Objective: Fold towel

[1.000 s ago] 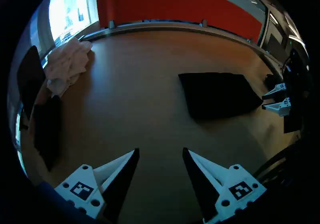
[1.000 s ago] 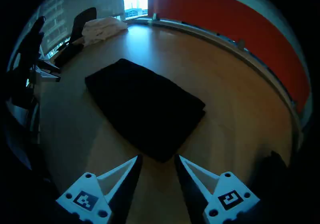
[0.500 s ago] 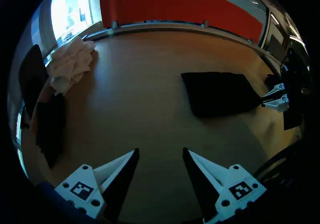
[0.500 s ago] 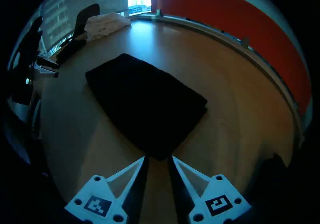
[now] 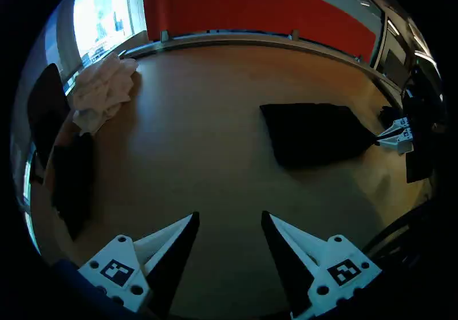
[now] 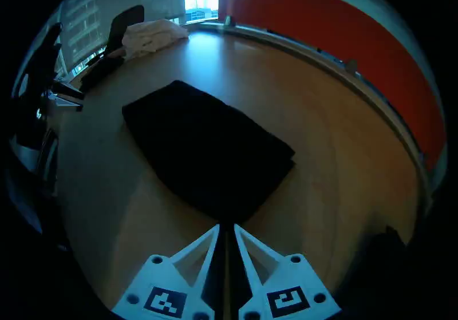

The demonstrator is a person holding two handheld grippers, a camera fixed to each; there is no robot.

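Left jaws: the left gripper [image 5: 229,214] stood wide open, with bare table showing between its two white fingers and nothing held.
Right jaws: the right gripper [image 6: 226,227] was drawn in to a thin slit, its fingertips pinched on the near corner of the black folded towel [image 6: 209,148].
Towel, from the right jaws: it lay flat straight ahead of the tips, spreading up and to the left from the pinched corner, and a dark strip ran on between the fingers.
Towel, from the left jaws: the black folded towel [image 5: 312,131] lay well ahead and to the right of the open fingers, well apart from them. Its far right corner was pulled to a point that met the right gripper [image 5: 380,139].
Surface: a light-brown wooden table [image 5: 194,148] lay under both pairs of jaws, seen also in the right gripper view [image 6: 332,148].
Other cloth: a crumpled white cloth heap [image 5: 100,88] lay far ahead and left of the left jaws. From the right jaws it sat far ahead and left, beyond the towel [image 6: 151,34].
Backdrop: a long red panel [image 5: 257,5] ran along the table's far edge, curving to the right of the right jaws [image 6: 343,39].
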